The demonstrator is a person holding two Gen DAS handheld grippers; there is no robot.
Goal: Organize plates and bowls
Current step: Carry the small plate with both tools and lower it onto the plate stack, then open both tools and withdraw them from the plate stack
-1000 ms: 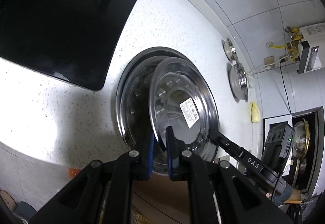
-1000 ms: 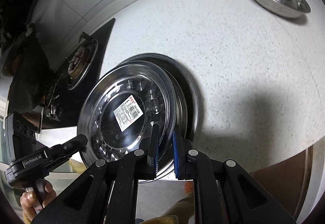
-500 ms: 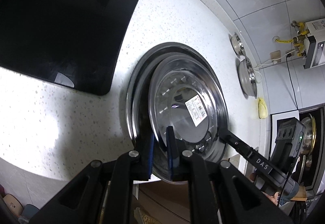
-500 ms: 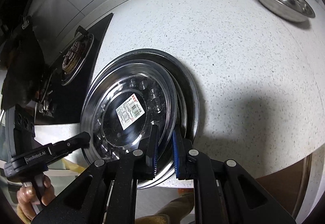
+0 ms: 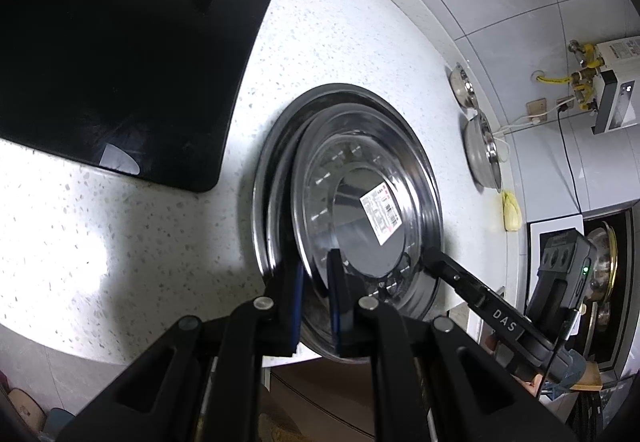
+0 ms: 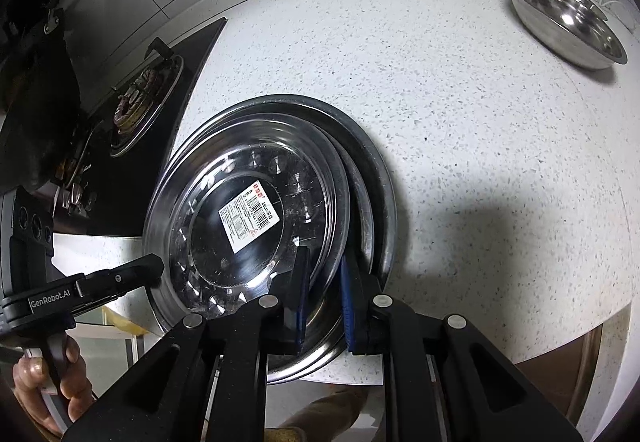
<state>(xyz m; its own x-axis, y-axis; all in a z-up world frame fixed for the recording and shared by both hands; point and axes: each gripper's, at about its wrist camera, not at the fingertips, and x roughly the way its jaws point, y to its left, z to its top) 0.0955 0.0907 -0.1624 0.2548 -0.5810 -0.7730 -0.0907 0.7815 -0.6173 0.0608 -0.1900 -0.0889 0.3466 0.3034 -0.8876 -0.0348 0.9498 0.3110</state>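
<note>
**A:** ok so what's each cam got? Left wrist view: left hand-held gripper (image 5: pixel 316 292) pinched narrow on the near rim of the top plate (image 5: pixel 360 209), right hand-held gripper (image 5: pixel 430 262) reaching in from 4 o'clock. Plus a yellow thing (image 5: pixel 511 210) by the wall that the other view doesn't show.

**B:** Right wrist view: right hand-held gripper (image 6: pixel 325 294) clamped on the same plate's rim (image 6: pixel 248 217), left hand-held gripper (image 6: pixel 156 268) touching it at 8 o'clock.

**A:** Count?

**B:** One stickered plate on a stack of plates (image 6: pixel 372 201), can't tell how many. Bowls (image 6: pixel 568 25): three at 1 o'clock.

**A:** All round, shiny steel, on a speckled white table (image 6: pixel 460 145). Black glass stove (image 5: pixel 120 53) at 10 o'clock.
</note>
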